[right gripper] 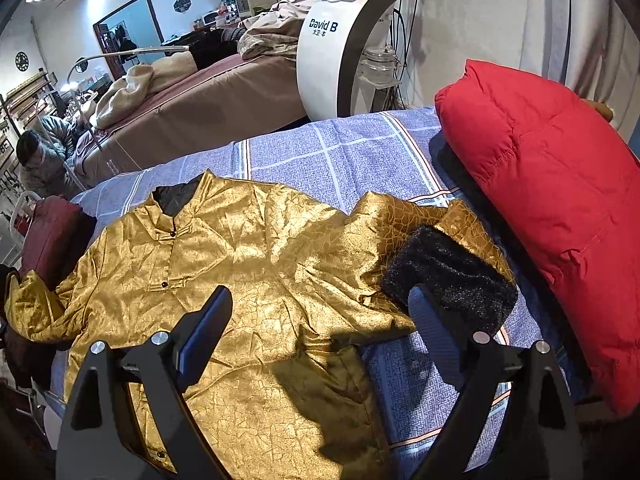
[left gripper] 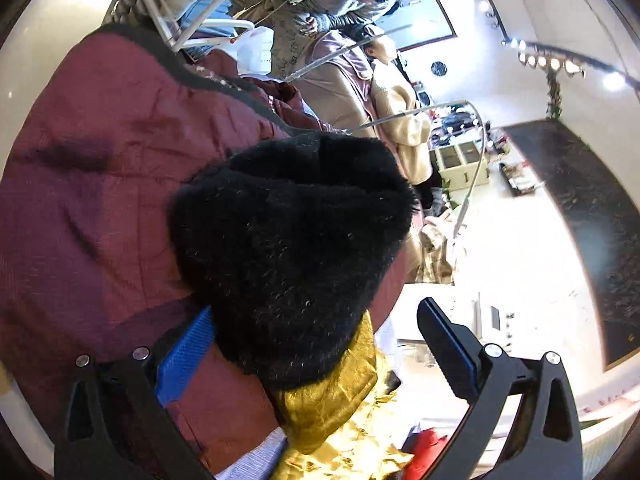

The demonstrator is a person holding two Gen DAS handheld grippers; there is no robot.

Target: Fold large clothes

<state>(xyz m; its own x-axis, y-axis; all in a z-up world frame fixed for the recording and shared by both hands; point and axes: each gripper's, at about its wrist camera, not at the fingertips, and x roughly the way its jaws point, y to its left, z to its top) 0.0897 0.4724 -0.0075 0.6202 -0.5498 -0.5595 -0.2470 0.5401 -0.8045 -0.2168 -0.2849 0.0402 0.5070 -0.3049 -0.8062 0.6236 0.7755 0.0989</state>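
A gold jacket with black fur cuffs lies front up on a blue checked sheet. My right gripper is open just above the jacket's body, its right finger beside the black fur cuff of the near sleeve. In the left wrist view my left gripper is open; the other black fur cuff and its gold sleeve sit between the fingers, which stand wide apart and do not pinch it.
A folded red puffer jacket lies at the sheet's right. A maroon coat fills the left of the left wrist view. A white machine and a brown bed stand behind. People stand nearby.
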